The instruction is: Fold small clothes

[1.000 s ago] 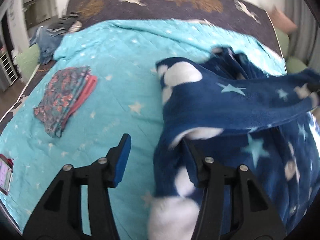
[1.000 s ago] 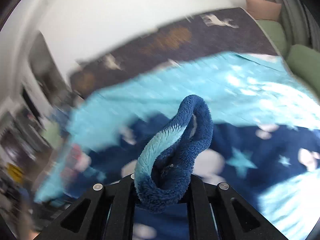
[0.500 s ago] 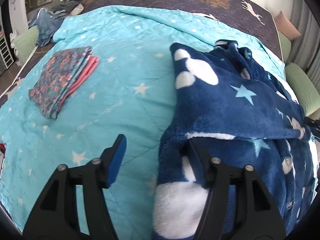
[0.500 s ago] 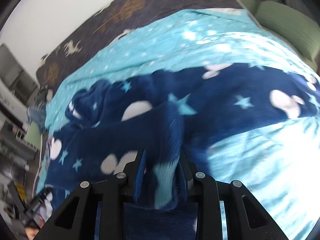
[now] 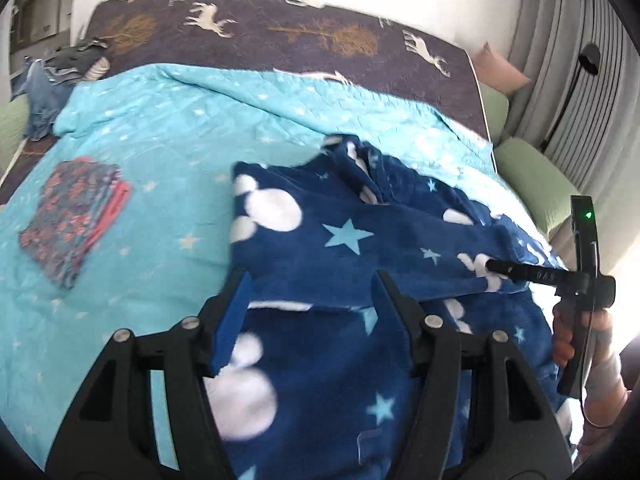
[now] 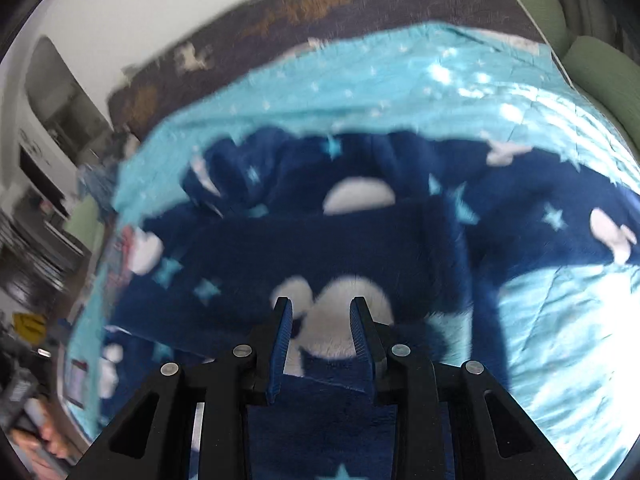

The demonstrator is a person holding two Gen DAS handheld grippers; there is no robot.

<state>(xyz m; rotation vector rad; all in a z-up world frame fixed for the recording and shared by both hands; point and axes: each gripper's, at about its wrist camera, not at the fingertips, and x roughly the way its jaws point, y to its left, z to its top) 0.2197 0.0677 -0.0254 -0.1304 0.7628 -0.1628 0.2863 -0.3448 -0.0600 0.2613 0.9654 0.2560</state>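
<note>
Plush navy fleece garment (image 5: 360, 240) with white blobs, pale stars, sleeve folded across; left gripper (image 5: 308, 296) and right gripper (image 6: 320, 322) both spread, gripping nothing.

No readable text anywhere — faint marks on the right gripper's black finger (image 5: 532, 273) are too small to make out, and the fleece garment (image 5: 360, 248) carries only stars and mouse-head shapes, no lettering.
</note>
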